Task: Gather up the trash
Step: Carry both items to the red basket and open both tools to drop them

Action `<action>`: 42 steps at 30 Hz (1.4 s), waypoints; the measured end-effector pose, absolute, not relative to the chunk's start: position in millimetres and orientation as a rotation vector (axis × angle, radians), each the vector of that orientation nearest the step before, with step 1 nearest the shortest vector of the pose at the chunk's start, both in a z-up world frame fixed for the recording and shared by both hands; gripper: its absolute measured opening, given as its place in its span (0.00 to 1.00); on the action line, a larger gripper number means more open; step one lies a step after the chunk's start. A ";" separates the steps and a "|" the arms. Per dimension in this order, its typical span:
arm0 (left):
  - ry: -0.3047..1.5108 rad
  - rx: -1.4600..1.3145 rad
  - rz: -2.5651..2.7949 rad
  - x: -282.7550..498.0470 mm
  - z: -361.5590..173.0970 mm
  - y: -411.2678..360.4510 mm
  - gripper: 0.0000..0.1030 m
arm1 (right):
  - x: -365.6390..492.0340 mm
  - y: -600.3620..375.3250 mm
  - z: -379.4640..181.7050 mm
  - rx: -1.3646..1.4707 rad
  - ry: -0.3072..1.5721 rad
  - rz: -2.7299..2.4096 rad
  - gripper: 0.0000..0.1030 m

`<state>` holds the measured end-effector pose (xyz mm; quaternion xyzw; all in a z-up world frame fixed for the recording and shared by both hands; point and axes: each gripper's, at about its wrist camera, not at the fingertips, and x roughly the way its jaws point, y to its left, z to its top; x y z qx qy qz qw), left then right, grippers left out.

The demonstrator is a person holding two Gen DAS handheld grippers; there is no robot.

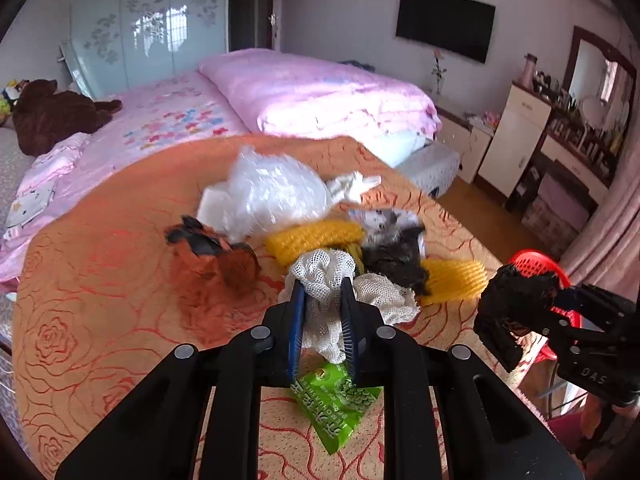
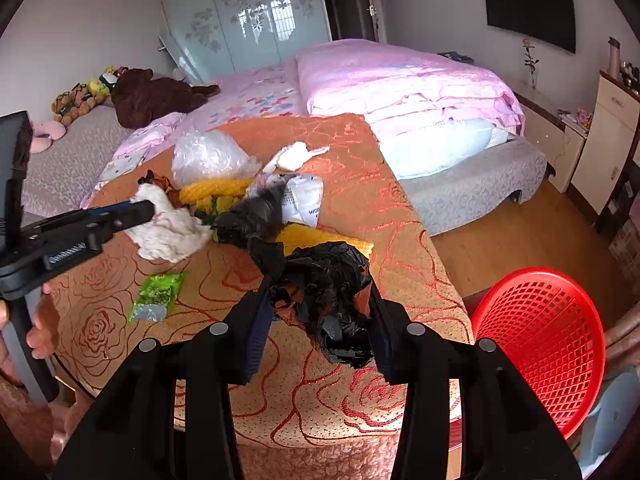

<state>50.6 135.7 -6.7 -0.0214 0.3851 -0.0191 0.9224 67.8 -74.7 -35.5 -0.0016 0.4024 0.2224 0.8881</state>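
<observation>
My left gripper [image 1: 323, 300] is shut on a white foam net [image 1: 326, 280] above the orange tablecloth [image 1: 100, 280]; it shows from the side in the right wrist view [image 2: 146, 210] with the net [image 2: 168, 228]. My right gripper [image 2: 320, 304] is shut on a crumpled black plastic bag [image 2: 324, 292], held above the table edge near the red basket [image 2: 540, 336]. It also shows at the right in the left wrist view [image 1: 520, 308]. Yellow foam nets [image 1: 316, 236], another black bag [image 1: 394, 260], a clear plastic bag [image 1: 272, 192] and a green wrapper [image 1: 340, 404] lie on the table.
Brown crumpled paper [image 1: 216, 256], a white tissue [image 1: 352, 186] and a printed white wrapper [image 2: 304, 200] lie among the trash. A pink bed [image 1: 300, 92] stands behind the table. The red basket [image 1: 536, 268] sits off the table's right edge, above wooden floor [image 2: 520, 240].
</observation>
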 end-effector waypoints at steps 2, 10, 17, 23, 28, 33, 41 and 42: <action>0.761 -0.043 -0.031 44.9 3.9 136.4 0.16 | 66.6 -75.7 -30.6 -0.004 0.821 0.460 0.41; 0.689 -0.046 -0.043 37.5 31.6 129.0 0.16 | 63.6 -80.4 -11.5 -0.003 0.759 0.442 0.41; 0.707 -0.031 -0.098 52.8 33.5 103.6 0.16 | 71.7 -104.6 2.9 0.019 0.724 0.374 0.41; 0.712 -0.014 -0.150 68.0 34.8 73.8 0.16 | 79.2 -139.2 19.9 0.042 0.685 0.299 0.41; 0.701 0.016 -0.210 77.3 40.0 39.4 0.16 | 82.0 -171.1 29.0 0.047 0.664 0.228 0.41; 0.704 0.049 -0.297 88.0 40.2 -4.2 0.16 | 83.8 -214.5 28.8 0.076 0.668 0.141 0.41; 0.752 0.104 -0.415 101.4 19.7 -73.1 0.16 | 81.8 -273.8 0.5 0.131 0.745 0.017 0.42; 0.760 0.111 -0.429 103.1 15.4 -82.2 0.16 | 82.4 -277.4 -4.3 0.133 0.754 0.010 0.42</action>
